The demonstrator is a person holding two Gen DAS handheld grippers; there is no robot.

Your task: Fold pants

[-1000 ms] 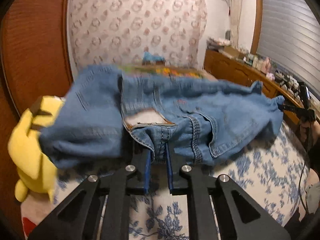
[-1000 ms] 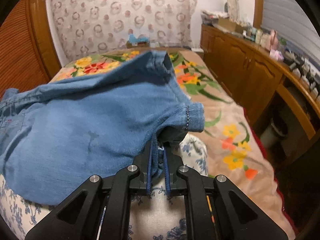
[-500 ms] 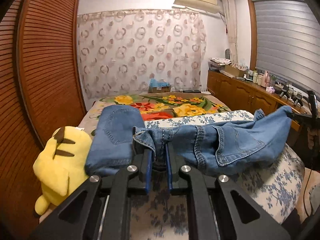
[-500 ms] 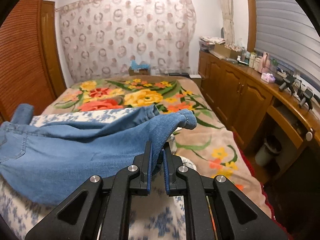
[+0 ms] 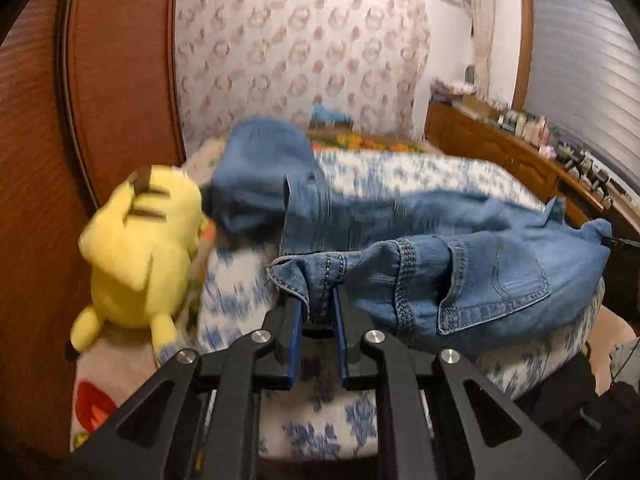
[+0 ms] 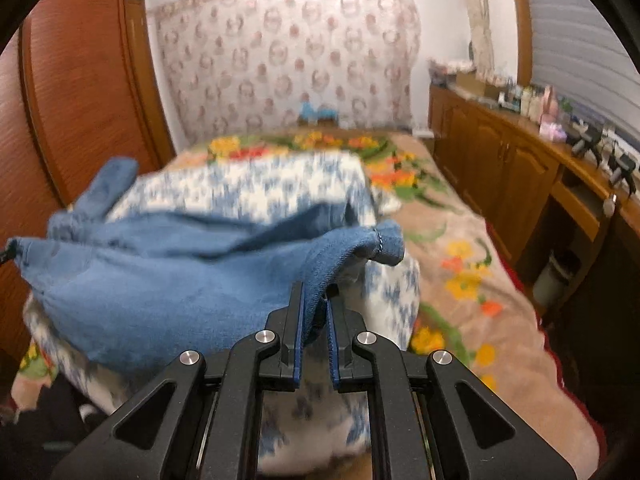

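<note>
We start at the far left of the left view, where a yellow plush (image 5: 140, 248) lies on the bed (image 5: 420, 176), left of and beyond our left fingers (image 5: 294, 320), close against the far end of the jeans (image 5: 460, 280).

Our left gripper (image 5: 316, 312) has its blue-padded fingers drawn close on a bunched bit of waistband. We judge that we hold it there because the band is the stiffest, thickest edge and gives a sure corner for pulling the cloth taut. Right of those fingers the denim sags in a shallow sling over the bed, showing a patch pocket with double stitching and a heavy felled seam. Beyond the fingers a second layer runs back toward the plush, though blur hides how neatly it lies.

In the right view, our right gripper (image 6: 316, 312) pinches the cloth's edge between nearly closed fingers (image 6: 298, 320); the hemmed corner flops just right of them. The jeans (image 6: 160, 272) spread left of the fingers, soft and matte on this face, draped over the blue-flowered quilt (image 6: 256, 188). With both ends held, we judge the garment is stretched between us to be laid down flat for a fold. Right of the bed stands a wooden cabinet (image 6: 500, 168).
</note>
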